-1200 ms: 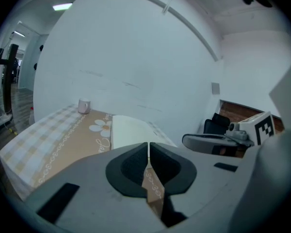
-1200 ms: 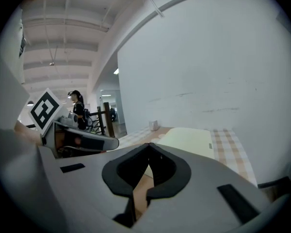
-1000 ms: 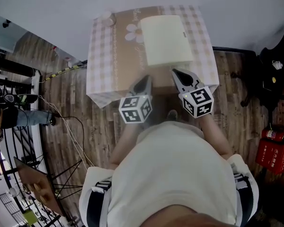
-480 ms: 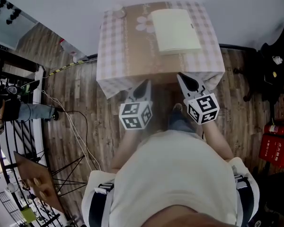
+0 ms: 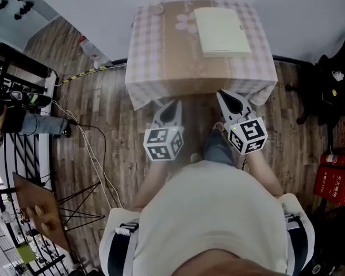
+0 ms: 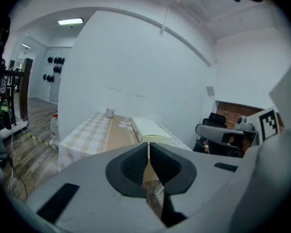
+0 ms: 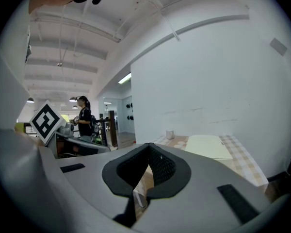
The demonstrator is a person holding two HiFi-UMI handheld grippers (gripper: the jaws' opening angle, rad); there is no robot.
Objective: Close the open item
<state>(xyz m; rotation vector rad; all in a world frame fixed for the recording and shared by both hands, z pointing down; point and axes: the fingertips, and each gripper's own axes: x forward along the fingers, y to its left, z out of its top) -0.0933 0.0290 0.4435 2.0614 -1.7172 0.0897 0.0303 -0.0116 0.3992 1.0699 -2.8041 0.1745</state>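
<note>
Box: a flat cream box (image 5: 221, 32) lay closed, lid down, on the far right part of the desk, near the wall.
Desk: the desk (image 5: 161, 68) wore a checked cloth with a brown band and a flower print down its middle, and its far edge stood against a white wall.
Cup: a small pale cup (image 5: 156, 8) sat at the desk's far left corner, well apart from the box.
Left gripper: the left gripper (image 5: 173, 105) was held over the floor just short of the desk's near edge and pointed toward the desk. Its fingers were together with nothing between them.
Right gripper: the right gripper (image 5: 225, 96) was held beside the left one, also just short of the near edge and aimed at the desk. Its fingers met at the tips and held nothing.
Contact: neither gripper touched the box or the desk.
Floor: a wooden plank floor (image 5: 115, 142) lay under both grippers, with thin cables trailing across it at the left.
Right side: a red fire extinguisher (image 5: 333, 180) stood near the right edge, with a black chair (image 5: 333, 73) beyond it.
</note>
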